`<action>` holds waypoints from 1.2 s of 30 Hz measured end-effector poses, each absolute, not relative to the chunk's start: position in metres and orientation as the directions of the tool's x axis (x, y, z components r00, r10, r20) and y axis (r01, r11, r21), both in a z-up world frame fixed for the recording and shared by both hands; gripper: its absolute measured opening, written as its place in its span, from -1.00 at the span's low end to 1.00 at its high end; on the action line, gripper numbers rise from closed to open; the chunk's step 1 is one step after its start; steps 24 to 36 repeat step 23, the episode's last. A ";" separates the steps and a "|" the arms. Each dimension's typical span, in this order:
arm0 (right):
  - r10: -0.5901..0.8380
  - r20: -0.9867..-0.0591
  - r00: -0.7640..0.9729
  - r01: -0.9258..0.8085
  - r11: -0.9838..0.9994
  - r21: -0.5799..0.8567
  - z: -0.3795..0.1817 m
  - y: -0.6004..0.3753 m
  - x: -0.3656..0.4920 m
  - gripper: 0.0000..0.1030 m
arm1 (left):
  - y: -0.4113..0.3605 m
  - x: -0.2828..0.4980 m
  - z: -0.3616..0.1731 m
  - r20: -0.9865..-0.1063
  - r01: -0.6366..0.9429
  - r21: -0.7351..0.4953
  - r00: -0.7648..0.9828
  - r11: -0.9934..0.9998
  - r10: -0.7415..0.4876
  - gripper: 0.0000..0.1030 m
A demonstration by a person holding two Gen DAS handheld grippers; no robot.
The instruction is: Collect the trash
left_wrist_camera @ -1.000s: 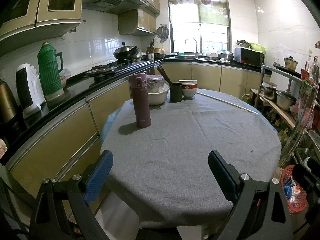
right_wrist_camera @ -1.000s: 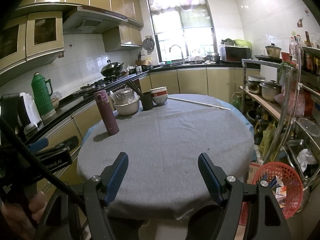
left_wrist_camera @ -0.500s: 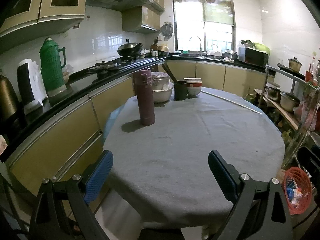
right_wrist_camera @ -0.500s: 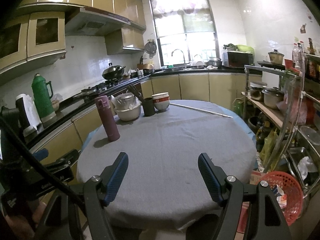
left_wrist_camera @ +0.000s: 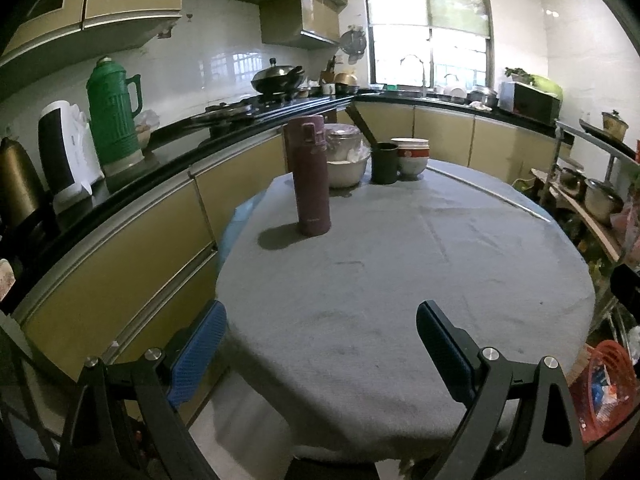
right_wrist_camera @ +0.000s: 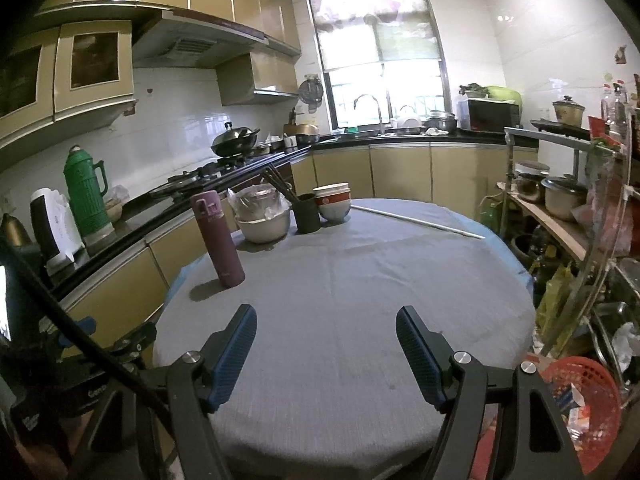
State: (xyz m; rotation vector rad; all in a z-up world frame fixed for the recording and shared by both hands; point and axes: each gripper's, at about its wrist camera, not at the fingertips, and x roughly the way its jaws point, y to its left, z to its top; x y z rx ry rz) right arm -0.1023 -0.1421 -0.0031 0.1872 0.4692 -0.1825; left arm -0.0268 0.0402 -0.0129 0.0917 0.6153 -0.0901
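A red mesh trash basket [right_wrist_camera: 580,408] with wrappers in it stands on the floor at the table's right; it also shows in the left wrist view [left_wrist_camera: 608,384]. My left gripper [left_wrist_camera: 320,344] is open and empty, held before the near edge of the round grey-clothed table [left_wrist_camera: 400,280]. My right gripper [right_wrist_camera: 326,344] is open and empty, above the near part of the table [right_wrist_camera: 360,300]. No loose trash shows on the cloth.
A purple flask [left_wrist_camera: 310,176] stands on the table's left. Bowls [left_wrist_camera: 412,156], a dark cup with chopsticks [left_wrist_camera: 384,162] and a thin rod [right_wrist_camera: 420,220] lie at the far side. Counter with green thermos [left_wrist_camera: 114,116] runs left. A cluttered shelf rack [right_wrist_camera: 580,208] stands right.
Both grippers have tilted and drawn back slightly, so the table sits lower and farther in view. Both stay open and empty.
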 end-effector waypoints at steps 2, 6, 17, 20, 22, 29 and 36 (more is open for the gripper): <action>-0.127 -0.463 0.877 0.215 0.966 0.142 -0.005 -0.146 -0.095 0.46 | 0.038 -0.021 -0.013 -0.581 0.108 0.057 0.812 0.992 -0.055 0.86; -0.129 -0.462 0.877 0.218 0.965 0.144 -0.008 -0.156 -0.084 0.46 | 0.028 -0.009 -0.011 -0.582 0.105 0.064 0.812 0.992 -0.048 0.86; -0.120 -0.488 0.865 0.228 0.959 0.170 -0.021 -0.186 -0.065 0.46 | -0.001 0.009 -0.007 -0.578 0.111 0.086 0.815 0.990 -0.041 0.86; -0.106 -0.516 0.850 0.232 0.955 0.184 -0.033 -0.195 -0.055 0.46 | -0.008 0.020 -0.012 -0.595 0.141 0.066 0.800 0.988 -0.075 0.86; -0.106 -0.542 0.834 0.240 0.954 0.182 -0.045 -0.202 -0.044 0.47 | -0.016 0.036 -0.021 -0.620 0.166 0.046 0.778 0.985 -0.102 0.86; -0.110 -0.567 0.816 0.248 0.953 0.173 -0.055 -0.207 -0.034 0.46 | -0.020 0.045 -0.027 -0.632 0.174 0.046 0.767 0.984 -0.106 0.86; -0.110 -0.567 0.816 0.248 0.953 0.173 -0.055 -0.207 -0.034 0.46 | -0.020 0.045 -0.027 -0.632 0.174 0.046 0.767 0.984 -0.106 0.86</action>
